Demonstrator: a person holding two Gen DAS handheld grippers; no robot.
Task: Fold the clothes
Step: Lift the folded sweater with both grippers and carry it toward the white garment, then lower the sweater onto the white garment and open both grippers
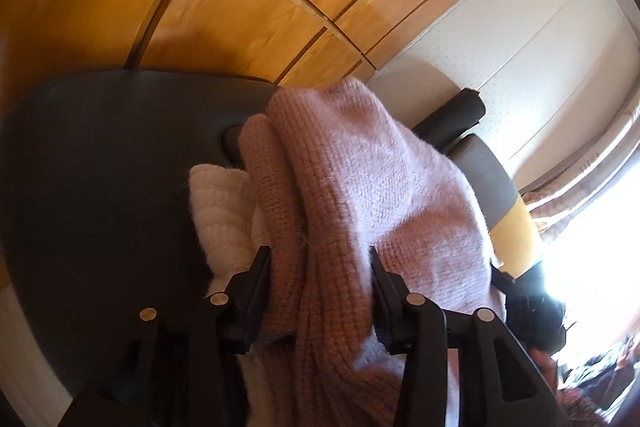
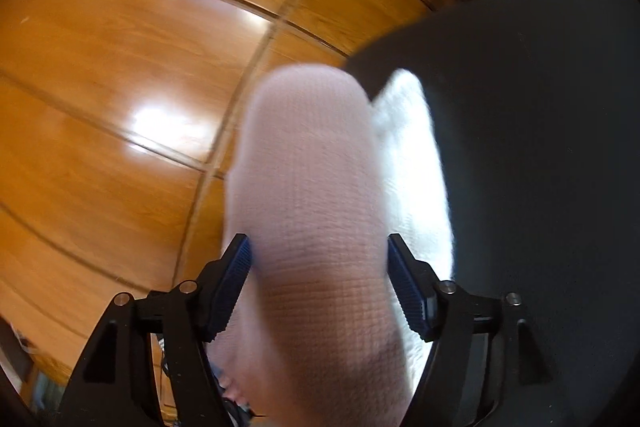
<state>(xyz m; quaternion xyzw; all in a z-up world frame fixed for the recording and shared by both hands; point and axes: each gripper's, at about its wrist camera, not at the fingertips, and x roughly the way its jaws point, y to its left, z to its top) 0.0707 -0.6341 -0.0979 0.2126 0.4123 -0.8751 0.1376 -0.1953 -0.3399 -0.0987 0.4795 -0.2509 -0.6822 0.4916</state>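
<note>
A pink knitted sweater (image 1: 360, 179) lies bunched on the seat of a dark chair (image 1: 100, 167), partly over a white knitted garment (image 1: 220, 211) beneath it. The left gripper (image 1: 318, 267) has its jaws spread on either side of a fold of the sweater; whether the pads press on the knit cannot be told. In the right wrist view the right gripper (image 2: 318, 259) also straddles the pink knit, its blue ribbed pads (image 2: 230, 291) standing apart beside the fabric. Behind the chair is a wooden floor (image 2: 120, 67). A light curtain (image 1: 592, 163) hangs at the bright right side.
</note>
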